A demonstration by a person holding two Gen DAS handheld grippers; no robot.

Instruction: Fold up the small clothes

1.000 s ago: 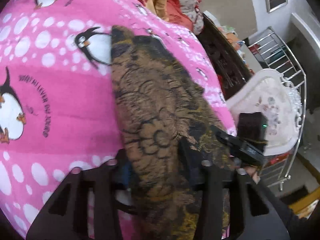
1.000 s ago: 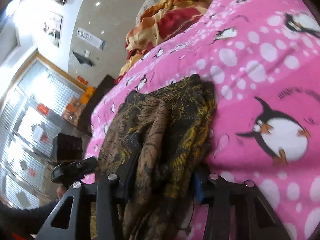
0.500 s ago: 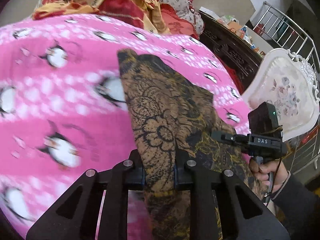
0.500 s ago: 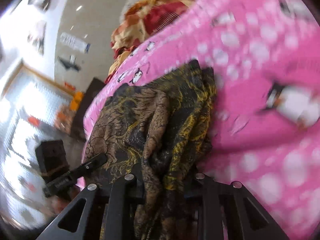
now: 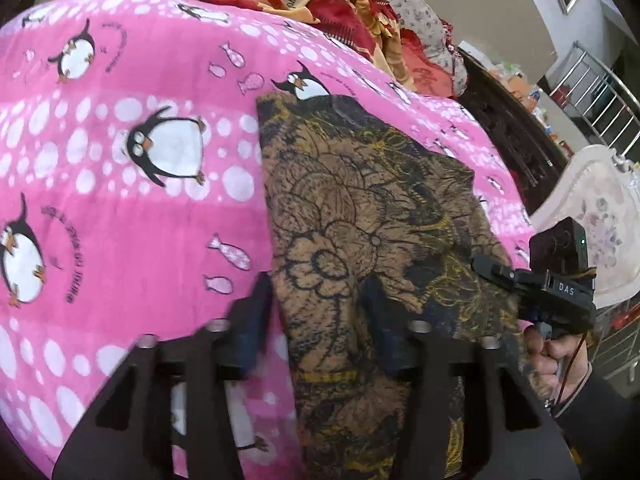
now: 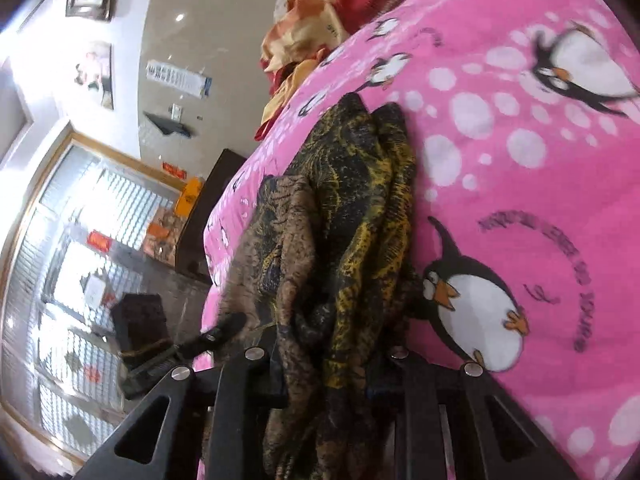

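Left wrist view looks down on a pink blanket [image 5: 132,240] printed with penguins, white dots and small fish, spread over a bed. A brown garment [image 5: 360,220] with black and yellow floral tracing lies on it as a long strip, running from about twelve o'clock down to six o'clock, its far end beside a penguin's head. The left gripper [image 5: 316,300] straddles the near part of this strip: its jaws have just been opening and now stand apart, released, the left finger [image 5: 256,312] off the cloth's left edge over pink, the right finger lying on the fabric (this lower part is somewhat blurred). At three to four o'clock the right gripper [image 5: 504,276], marked DAS, reaches in over the garment's right edge, held by a hand [image 5: 556,360] in a dark sleeve. Beyond the bed at one o'clock sits a heap of red and orange bedding [image 5: 340,4]; at three o'clock stands a pale floral chair [image 5: 600,216].

Right wrist view shows the same garment [image 6: 340,240] bunched in upright folds from eleven o'clock to six o'clock. The right gripper [image 6: 340,368] is clenched on this gathered cloth, which fills the gap between its fingers. The left gripper [image 6: 224,328] shows blurred at eight o'clock, at the garment's left side.
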